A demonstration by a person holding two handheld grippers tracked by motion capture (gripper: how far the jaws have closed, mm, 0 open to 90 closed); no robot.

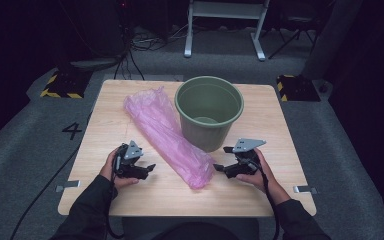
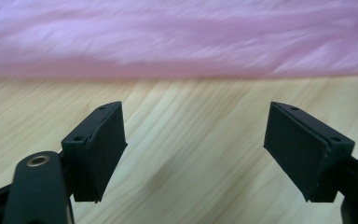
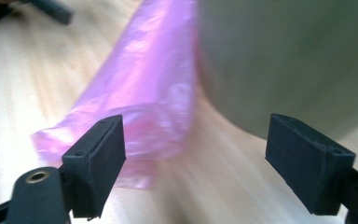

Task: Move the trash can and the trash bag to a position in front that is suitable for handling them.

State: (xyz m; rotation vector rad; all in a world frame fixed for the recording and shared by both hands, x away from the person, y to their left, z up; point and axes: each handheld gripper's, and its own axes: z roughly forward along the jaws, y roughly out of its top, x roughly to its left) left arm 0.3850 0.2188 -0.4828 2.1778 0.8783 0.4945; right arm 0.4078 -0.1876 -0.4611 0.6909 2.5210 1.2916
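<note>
Tabletop (image 1: pixel 130 200) of pale wood carries everything here, standing on grey carpet with dark equipment behind it. Largest upon it is a green bucket (image 1: pixel 209 112), upright, set toward the far side and a little right of centre; in the right gripper view its blurred green wall (image 3: pixel 289 60) takes up the upper right. Next comes a long pink plastic bag (image 1: pixel 167 135), lying flat and crumpled on a diagonal from the far left of the table to the near centre, its middle stretch running just beside the bucket's base on the left; whether the two touch cannot be told. The bag's near end lies between the two tools. The left gripper (image 1: pixel 147 169), held in the person's left hand, sits low over the wood just left of the bag with its jaws spread wide and nothing between them; in its own view the bag (image 2: pixel 177 37) runs as a pink band across the top, beyond the pads. The right gripper (image 1: pixel 221 160) is near the bag's end (image 3: pixel 135 121) and the bucket's foot, jaws likewise wide apart and gripping nothing.
</note>
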